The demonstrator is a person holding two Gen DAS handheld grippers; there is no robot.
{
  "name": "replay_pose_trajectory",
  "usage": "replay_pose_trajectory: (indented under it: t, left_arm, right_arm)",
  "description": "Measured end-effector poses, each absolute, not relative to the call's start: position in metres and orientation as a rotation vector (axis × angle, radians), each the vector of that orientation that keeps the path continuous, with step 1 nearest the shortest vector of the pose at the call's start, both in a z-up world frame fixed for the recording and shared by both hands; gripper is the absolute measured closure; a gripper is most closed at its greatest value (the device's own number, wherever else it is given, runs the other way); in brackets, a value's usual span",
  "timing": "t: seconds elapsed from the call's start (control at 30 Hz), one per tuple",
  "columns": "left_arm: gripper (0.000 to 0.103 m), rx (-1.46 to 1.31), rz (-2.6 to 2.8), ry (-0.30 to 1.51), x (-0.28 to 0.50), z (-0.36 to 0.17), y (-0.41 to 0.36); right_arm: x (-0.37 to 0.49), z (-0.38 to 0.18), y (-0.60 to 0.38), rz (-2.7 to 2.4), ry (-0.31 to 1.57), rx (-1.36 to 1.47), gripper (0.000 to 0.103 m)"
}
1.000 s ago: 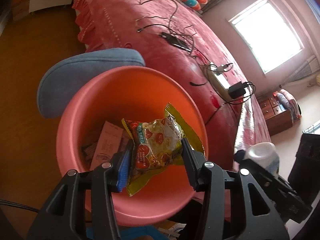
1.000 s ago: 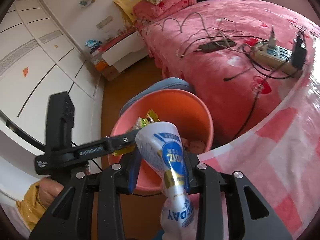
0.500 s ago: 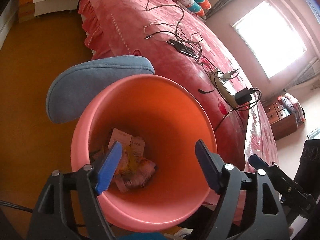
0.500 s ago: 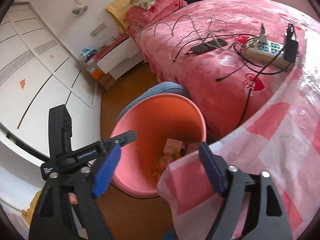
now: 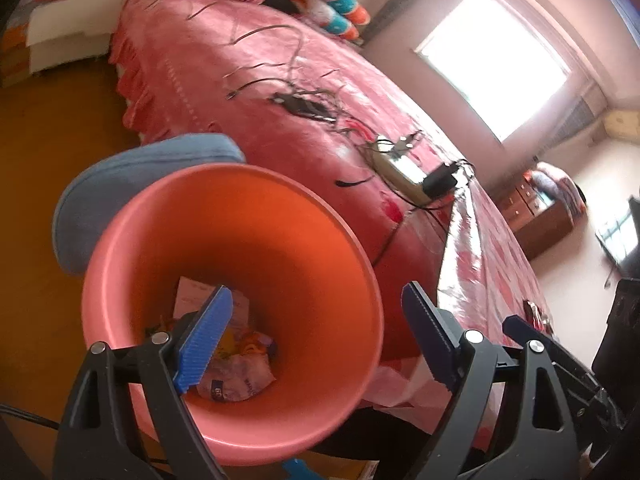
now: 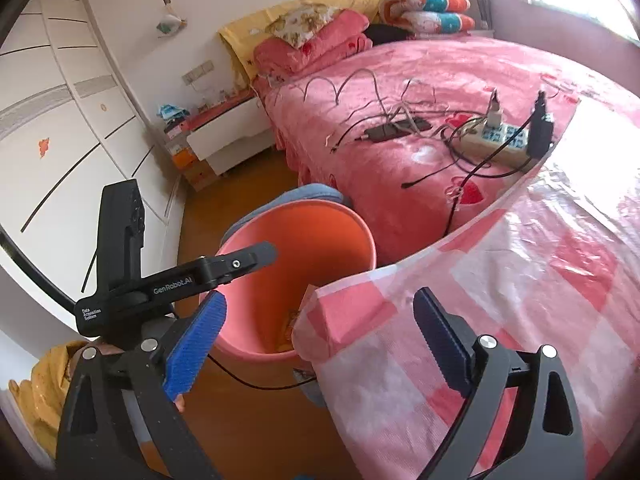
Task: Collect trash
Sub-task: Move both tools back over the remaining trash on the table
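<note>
A salmon-pink bin point(image 5: 256, 236) stands on the floor against the bed, seen also in the right wrist view point(image 6: 308, 240). At its bottom lie a crumpled white plastic bottle point(image 5: 236, 380), a yellow snack packet point(image 5: 248, 344) and a paper box point(image 5: 192, 292). My left gripper point(image 5: 316, 300) hangs over the bin's mouth, its jaws opening with nothing between them. One of its fingers point(image 6: 240, 262) shows side-on above the rim. My right gripper point(image 6: 320, 300) is above the checked cloth beside the bin, its jaws also opening and empty.
A pink bed point(image 6: 420, 80) carries a power strip point(image 6: 496, 144) and tangled cables point(image 5: 304, 100). A blue cushion point(image 5: 132, 176) sits behind the bin. A pink checked plastic cloth point(image 6: 520, 280) overhangs the bin's edge. White wardrobes point(image 6: 60, 112) and a nightstand point(image 6: 224, 140) line the wooden floor.
Both grippers let go of what they held: the left released the snack packet, the right the crumpled bottle. Both items now lie in the bin. The jaws widened and both hands drew back.
</note>
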State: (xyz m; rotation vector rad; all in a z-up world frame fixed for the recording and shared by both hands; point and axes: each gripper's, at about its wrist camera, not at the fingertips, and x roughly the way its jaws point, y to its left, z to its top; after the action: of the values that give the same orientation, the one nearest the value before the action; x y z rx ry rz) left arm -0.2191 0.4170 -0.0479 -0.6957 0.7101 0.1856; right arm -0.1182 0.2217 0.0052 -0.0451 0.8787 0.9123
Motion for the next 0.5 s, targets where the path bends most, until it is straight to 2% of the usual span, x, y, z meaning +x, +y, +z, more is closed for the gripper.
replay_pose_trajectory:
  t: [0.3,0.5]
  left_arm:
    - [0.016,-0.557,0.125,0.702,-0.208,-0.018,0.378]
    - [0.016,-0.478,0.129,0.746,-0.199,-0.005,0.353]
  right_arm:
    - [-0.123,0.021,0.166,0.847,0.771,0.050,0.005]
    - [-0.118,0.022,0.130,0.823,0.763,0.151,0.005]
